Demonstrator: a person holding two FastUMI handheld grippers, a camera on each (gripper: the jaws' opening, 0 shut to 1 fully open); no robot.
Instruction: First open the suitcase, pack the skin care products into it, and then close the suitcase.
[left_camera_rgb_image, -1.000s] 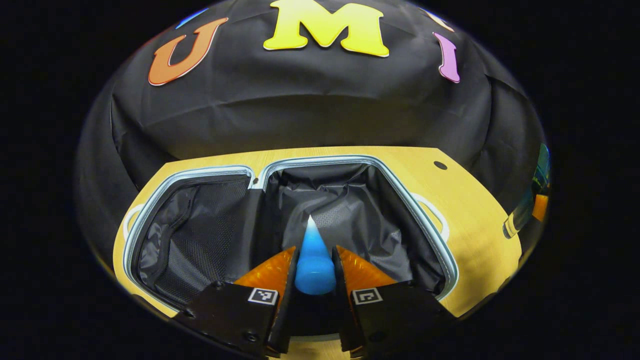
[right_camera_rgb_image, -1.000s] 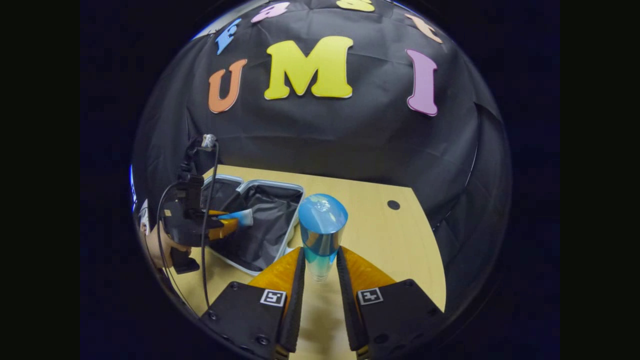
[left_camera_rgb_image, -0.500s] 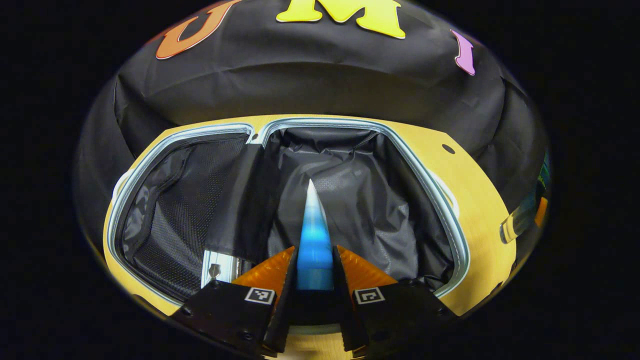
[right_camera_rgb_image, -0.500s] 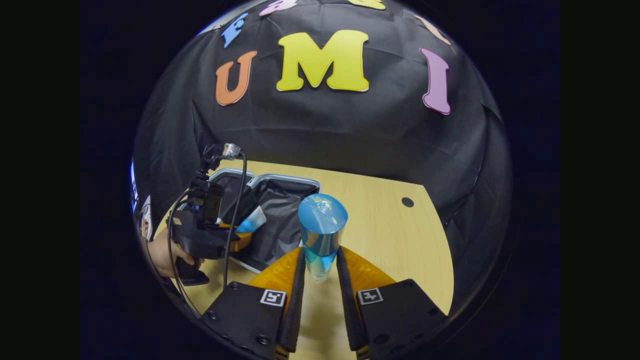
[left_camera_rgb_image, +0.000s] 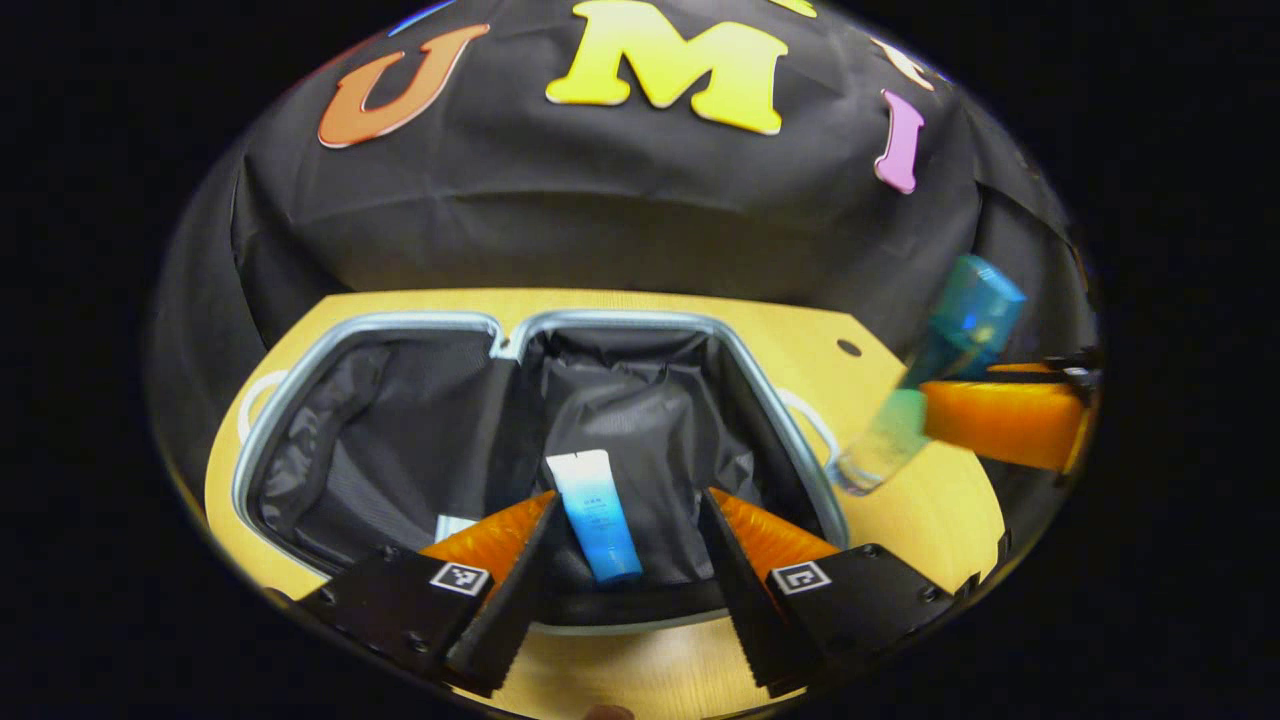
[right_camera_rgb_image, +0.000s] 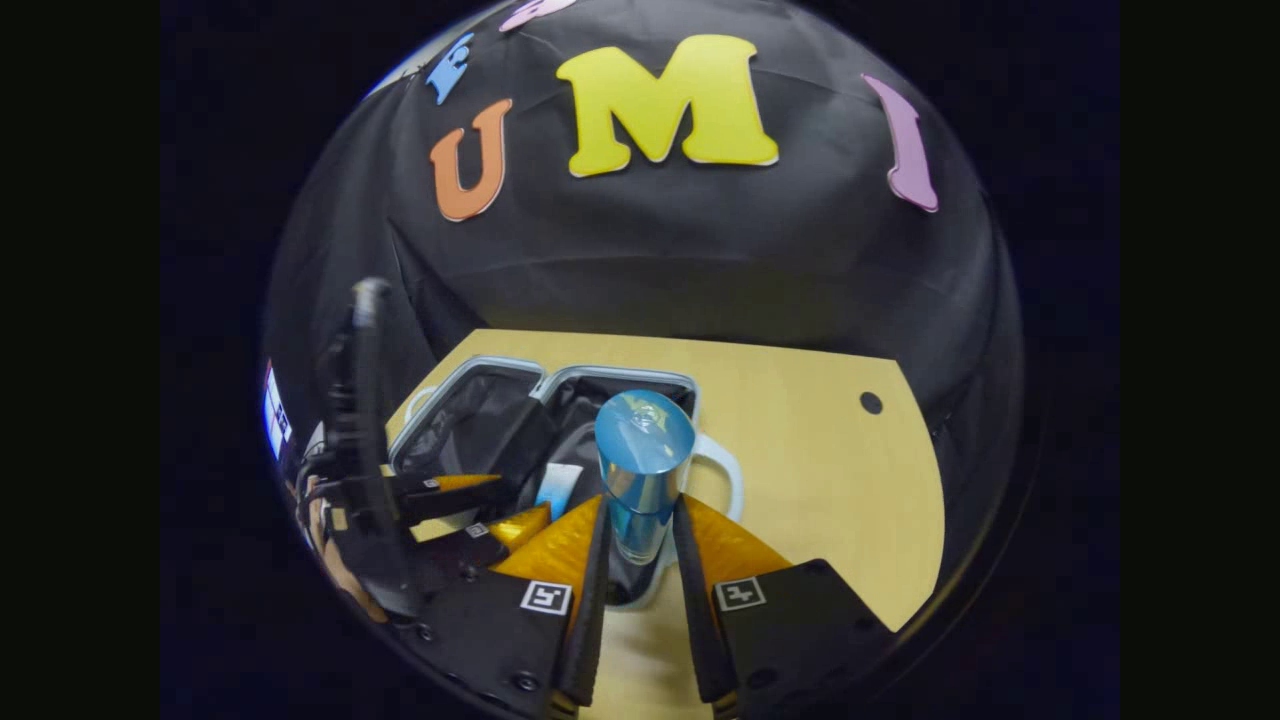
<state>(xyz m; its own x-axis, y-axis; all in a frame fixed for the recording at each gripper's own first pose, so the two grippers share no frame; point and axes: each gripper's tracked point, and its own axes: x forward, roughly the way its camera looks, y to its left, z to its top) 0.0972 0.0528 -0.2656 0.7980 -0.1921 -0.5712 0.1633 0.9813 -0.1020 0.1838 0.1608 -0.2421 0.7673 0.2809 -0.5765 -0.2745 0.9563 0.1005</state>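
Left gripper view shows the left gripper spread wide and holding nothing above the open suitcase, a blue-and-white tube lying inside its right half, while the right gripper clamps a blue-capped bottle over that suitcase's near right edge.

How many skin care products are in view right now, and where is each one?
2. The tube lies inside the open suitcase; the bottle is clamped in the right gripper. Others may be hidden.
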